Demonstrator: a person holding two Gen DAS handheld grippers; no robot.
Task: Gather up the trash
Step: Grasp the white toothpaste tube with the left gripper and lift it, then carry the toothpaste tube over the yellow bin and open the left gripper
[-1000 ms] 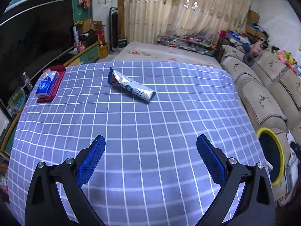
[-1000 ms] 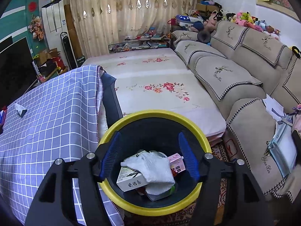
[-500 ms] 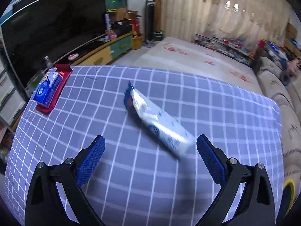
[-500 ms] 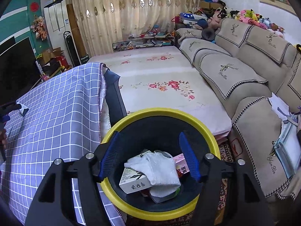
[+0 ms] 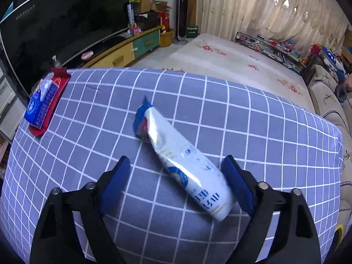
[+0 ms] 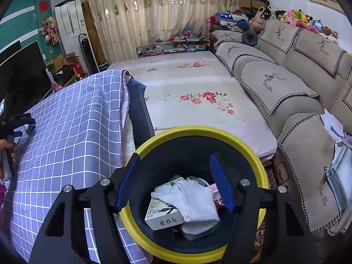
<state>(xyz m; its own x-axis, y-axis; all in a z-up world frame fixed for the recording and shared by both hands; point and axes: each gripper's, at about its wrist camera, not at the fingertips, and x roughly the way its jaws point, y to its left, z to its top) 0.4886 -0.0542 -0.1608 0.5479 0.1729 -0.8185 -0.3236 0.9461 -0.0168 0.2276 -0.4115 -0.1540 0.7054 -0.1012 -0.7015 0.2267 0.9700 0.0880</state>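
A long white and blue snack wrapper lies slantwise on the blue checked tablecloth. My left gripper straddles its near half and its jaws are closing; the right pad is at the wrapper's edge, the left pad stands well clear. My right gripper hangs open and empty over the yellow-rimmed black bin, which holds a white cloth and a small box. At the far left of the right wrist view, the left gripper and a hand show.
A blue tissue pack lies on a red tray at the table's far left corner. A floral mat lies beyond the bin, a beige sofa to the right. A large dark TV stands behind the table.
My left gripper has moved forward across the table to the wrapper, which now lies between its jaws, and the jaws have narrowed. The right gripper stays over the bin.
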